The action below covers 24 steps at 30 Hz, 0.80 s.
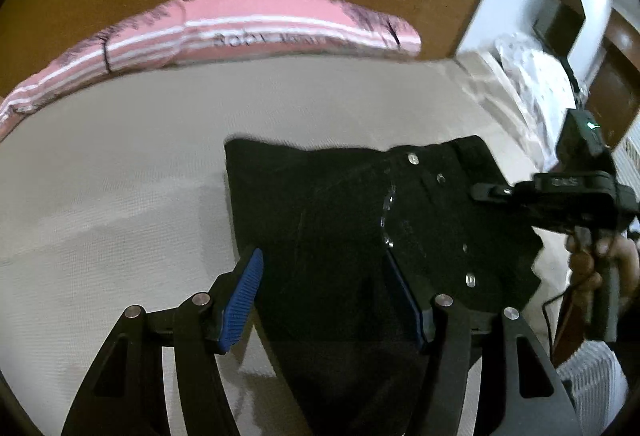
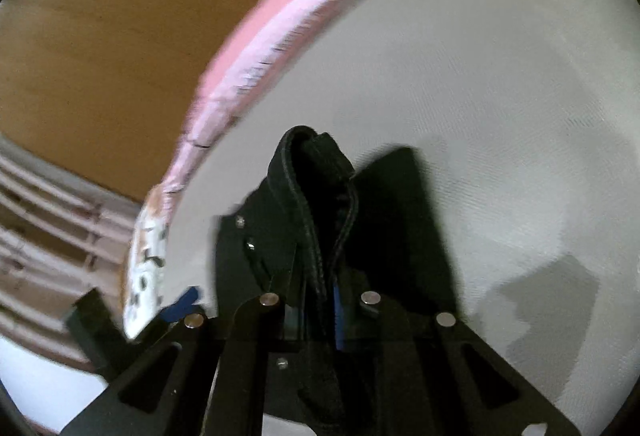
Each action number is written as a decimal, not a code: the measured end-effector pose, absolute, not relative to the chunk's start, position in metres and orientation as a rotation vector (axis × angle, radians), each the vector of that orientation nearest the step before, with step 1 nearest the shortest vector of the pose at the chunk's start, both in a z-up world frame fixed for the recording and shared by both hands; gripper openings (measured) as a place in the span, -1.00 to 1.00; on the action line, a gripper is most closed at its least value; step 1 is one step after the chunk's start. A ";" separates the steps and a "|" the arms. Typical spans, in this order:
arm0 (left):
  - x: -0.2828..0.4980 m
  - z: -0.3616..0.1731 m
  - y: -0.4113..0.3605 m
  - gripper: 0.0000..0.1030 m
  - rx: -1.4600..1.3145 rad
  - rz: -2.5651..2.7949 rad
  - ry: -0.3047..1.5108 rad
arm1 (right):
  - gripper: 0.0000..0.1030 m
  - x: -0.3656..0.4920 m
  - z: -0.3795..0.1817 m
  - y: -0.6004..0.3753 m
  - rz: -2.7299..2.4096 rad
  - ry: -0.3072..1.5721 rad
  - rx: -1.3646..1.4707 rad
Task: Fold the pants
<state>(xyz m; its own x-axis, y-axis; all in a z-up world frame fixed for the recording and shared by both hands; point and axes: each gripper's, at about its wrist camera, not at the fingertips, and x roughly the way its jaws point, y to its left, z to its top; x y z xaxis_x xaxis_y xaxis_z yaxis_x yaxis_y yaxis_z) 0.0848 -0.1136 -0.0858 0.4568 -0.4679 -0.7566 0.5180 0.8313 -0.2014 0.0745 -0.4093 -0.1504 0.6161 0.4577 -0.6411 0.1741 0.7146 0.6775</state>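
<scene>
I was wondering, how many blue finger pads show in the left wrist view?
2: one pad left of the black pants, the other seen edge-on over the fabric. None seems hidden.

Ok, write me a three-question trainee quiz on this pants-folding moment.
1. True or false: the right gripper is clamped on the black pants.
2. The left gripper's jaws are: A) open around the pants, B) shut on the pink pillow.
3. What colour are the pads?

Key: 1 true; 2 A; 3 blue.
</scene>
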 end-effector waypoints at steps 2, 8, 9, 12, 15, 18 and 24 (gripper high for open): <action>0.079 -0.089 -0.119 0.22 0.101 -0.603 0.900 | -0.83 0.074 -0.167 -0.417 0.140 0.935 0.792; 0.075 -0.102 -0.126 0.22 0.164 -0.593 0.903 | -0.54 0.070 -0.165 -0.417 0.133 0.940 0.750; 0.075 -0.102 -0.126 0.22 0.159 -0.589 0.902 | -0.53 0.068 -0.161 -0.416 0.119 0.942 0.744; 0.074 -0.102 -0.127 0.22 0.164 -0.584 0.901 | -0.52 0.055 -0.156 -0.420 0.119 0.927 0.779; 0.070 -0.101 -0.129 0.22 0.180 -0.579 0.898 | -0.52 0.039 -0.154 -0.419 0.116 0.941 0.752; 0.066 -0.100 -0.129 0.22 0.190 -0.579 0.896 | -0.52 0.026 -0.157 -0.421 0.113 0.942 0.771; 0.058 -0.096 -0.127 0.22 0.189 -0.586 0.904 | -0.52 0.013 -0.167 -0.419 0.095 0.949 0.796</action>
<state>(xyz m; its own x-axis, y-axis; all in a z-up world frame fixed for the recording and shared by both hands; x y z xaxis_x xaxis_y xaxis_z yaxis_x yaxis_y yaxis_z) 0.0582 -0.1267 -0.0963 0.4752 -0.3987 -0.7844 0.5531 0.8286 -0.0861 0.0131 -0.4191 -0.1668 0.6010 0.4038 -0.6897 0.2591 0.7179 0.6461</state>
